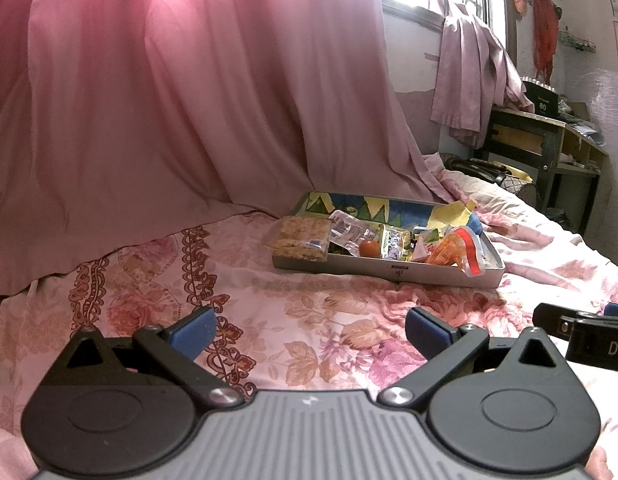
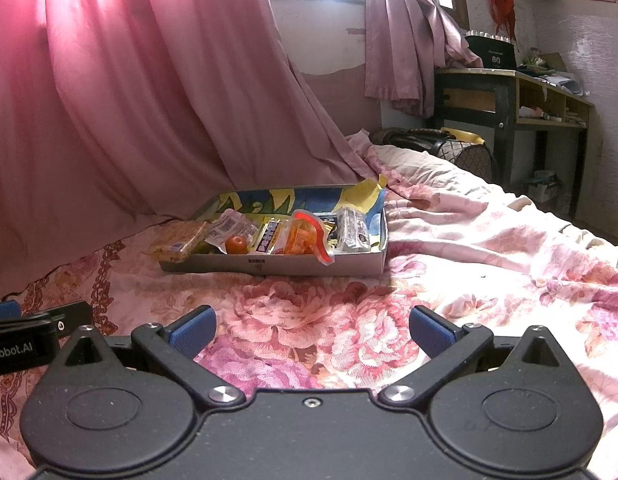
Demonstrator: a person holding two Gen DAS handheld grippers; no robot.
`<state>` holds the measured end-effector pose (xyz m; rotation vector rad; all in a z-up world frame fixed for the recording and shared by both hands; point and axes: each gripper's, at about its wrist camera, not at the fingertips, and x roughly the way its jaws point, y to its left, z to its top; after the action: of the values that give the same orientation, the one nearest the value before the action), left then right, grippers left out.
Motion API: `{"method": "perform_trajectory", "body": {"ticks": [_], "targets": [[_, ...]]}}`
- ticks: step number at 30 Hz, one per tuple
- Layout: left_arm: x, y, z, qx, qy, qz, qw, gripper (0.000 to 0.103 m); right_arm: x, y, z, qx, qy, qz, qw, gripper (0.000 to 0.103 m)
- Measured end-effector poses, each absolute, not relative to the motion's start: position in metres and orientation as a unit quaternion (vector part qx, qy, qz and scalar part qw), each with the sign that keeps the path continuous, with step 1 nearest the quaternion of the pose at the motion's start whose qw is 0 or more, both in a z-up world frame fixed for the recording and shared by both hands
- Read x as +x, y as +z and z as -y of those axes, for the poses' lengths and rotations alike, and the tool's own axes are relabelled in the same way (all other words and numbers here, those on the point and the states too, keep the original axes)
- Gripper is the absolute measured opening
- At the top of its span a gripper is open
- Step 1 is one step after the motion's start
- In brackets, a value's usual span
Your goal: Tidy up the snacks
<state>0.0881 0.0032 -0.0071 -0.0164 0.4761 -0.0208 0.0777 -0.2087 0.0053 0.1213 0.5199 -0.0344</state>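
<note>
A shallow cardboard box (image 1: pixel 437 274) (image 2: pixel 349 266) with a colourful inner wall lies on the floral bedspread and holds several snack packets. A cracker pack (image 1: pixel 301 238) (image 2: pixel 179 242) leans over its left end. Inside are a small red round snack (image 1: pixel 369 247) (image 2: pixel 236 245), an orange pouch with a red strip (image 1: pixel 453 252) (image 2: pixel 305 236) and a white wrapped bar (image 2: pixel 351 230). My left gripper (image 1: pixel 309 334) hovers open over the bedspread, well short of the box. My right gripper (image 2: pixel 311 332) is open too, empty, equally far from the box.
A pink curtain (image 1: pixel 189 100) drapes onto the bed behind the box. A dark desk (image 2: pixel 509 96) stands at the far right by the wall, with a bag (image 2: pixel 457 148) at the bed's head. Each gripper's body shows at the edge of the other's view.
</note>
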Motion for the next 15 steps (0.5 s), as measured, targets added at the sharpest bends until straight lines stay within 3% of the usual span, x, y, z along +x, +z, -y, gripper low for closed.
{"method": "perform_trajectory", "body": {"ticks": [15], "targets": [[0.0874,-0.0118,-0.0084,-0.013,0.004,-0.26,0.965,0.103,0.0778,0.0041,0.2081,0.059,-0.017,-0.258,0.964,0.102]]}}
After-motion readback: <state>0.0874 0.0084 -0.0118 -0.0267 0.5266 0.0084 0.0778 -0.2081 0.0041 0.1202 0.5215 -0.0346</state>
